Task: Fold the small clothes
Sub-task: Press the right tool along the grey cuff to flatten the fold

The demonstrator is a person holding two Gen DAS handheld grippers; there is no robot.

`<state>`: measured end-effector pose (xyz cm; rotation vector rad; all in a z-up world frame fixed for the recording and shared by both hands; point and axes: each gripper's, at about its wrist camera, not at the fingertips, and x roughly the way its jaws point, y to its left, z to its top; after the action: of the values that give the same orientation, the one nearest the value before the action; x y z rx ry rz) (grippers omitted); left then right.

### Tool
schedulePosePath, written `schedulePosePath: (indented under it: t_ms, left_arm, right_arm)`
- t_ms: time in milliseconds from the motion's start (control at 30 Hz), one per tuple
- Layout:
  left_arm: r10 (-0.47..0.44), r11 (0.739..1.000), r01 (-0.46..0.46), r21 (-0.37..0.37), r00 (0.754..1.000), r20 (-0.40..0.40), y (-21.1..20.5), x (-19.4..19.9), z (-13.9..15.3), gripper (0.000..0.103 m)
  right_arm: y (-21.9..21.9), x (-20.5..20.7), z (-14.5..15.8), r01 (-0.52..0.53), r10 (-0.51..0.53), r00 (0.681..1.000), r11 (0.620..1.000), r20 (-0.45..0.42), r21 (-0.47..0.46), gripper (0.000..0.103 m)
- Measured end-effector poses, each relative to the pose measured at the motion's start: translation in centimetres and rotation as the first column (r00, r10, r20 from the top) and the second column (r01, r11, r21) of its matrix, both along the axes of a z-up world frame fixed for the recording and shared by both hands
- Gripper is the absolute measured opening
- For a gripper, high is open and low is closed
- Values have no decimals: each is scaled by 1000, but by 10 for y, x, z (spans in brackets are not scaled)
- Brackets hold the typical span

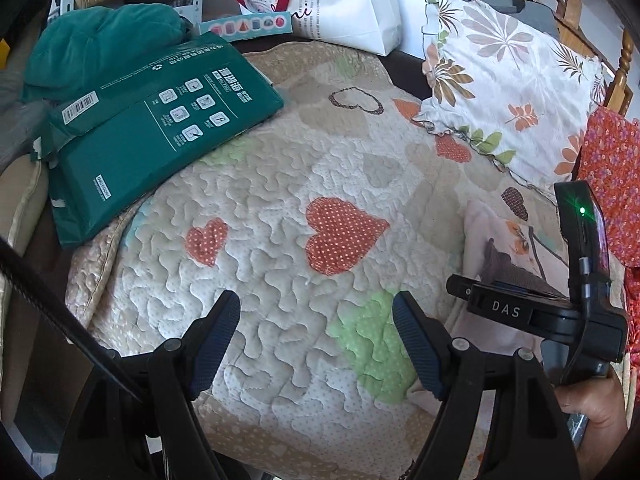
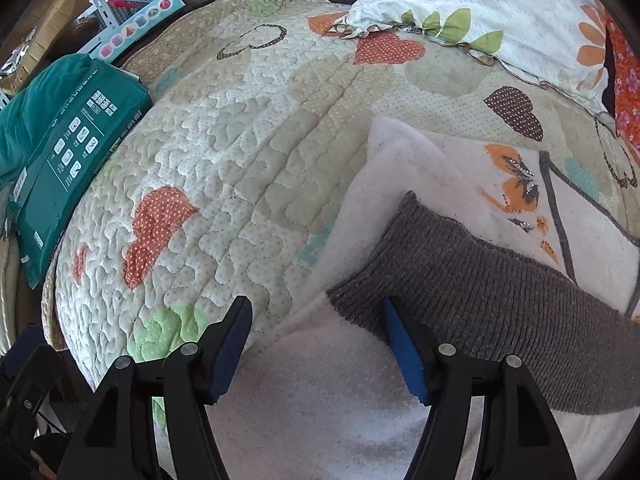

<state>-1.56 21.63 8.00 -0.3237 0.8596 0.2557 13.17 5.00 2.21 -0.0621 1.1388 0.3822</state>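
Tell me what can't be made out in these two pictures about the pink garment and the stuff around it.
- Pink garment: its near and right parts run off the right wrist view's edges; in the left wrist view the right tongs cover most of it.
- Grey ribbed cuff: its far end is cut by the right edge.
- Green package: print too small to read.
- White bag: top cut off.

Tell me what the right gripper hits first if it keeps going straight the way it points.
Most likely the pink garment, right at its grey ribbed cuff. The right gripper is open, nothing between its jaws, with the cloth directly below on the quilt. How close it is, I can't tell.
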Motion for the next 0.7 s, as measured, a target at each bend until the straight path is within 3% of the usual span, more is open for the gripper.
schedulePosePath:
  t_ms: [233,467,633,700]
  left_arm:
    - [20,1000,-20,-7,1000,0,5,-1,0,78]
    - [30,999,-30,-31,999,-14,8,-1,-3,78]
    - [36,999,-36,-13,999,-14,8,-1,-2,78]
    - [37,999,-37,-9,999,-12,7,-1,-2,78]
  right_arm:
    - [10,-6,-3,-27,29,999,997,26,-76,74]
    - [30,-14,-11,-69,86,994,974,70,-218,82]
    - [31,-12,-11,-48,68,995,972,76,-231,83]
    - [32,-14,-10,-54,78,993,967,88,-248,78]
